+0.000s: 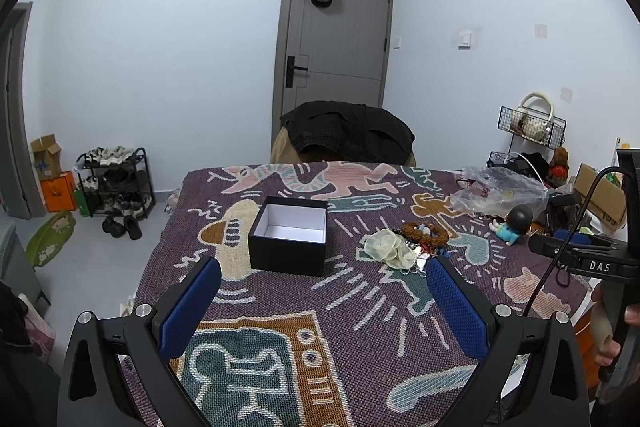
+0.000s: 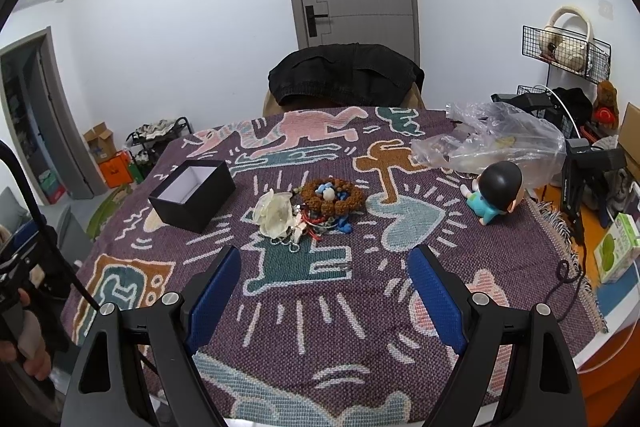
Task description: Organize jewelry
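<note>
— Where are we?
— At the start, I judge: the jewelry pile (image 2: 310, 213) lies on the counter (image 2: 360, 307) beside the empty black box (image 2: 192, 195); left gripper (image 1: 323, 301) and right gripper (image 2: 324, 291) gape, holding nothing.
— Next?
— Probably pinch one piece, carry it boxward.

Jewelry heap (image 2: 316, 211) beside open box (image 2: 192, 195)

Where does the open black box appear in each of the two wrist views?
Left wrist view: the black box sits centre-left, left of the jewelry pile.
Right wrist view: the box is left of centre, again left of the pile.
Shared landmark: the grey door behind.
</note>
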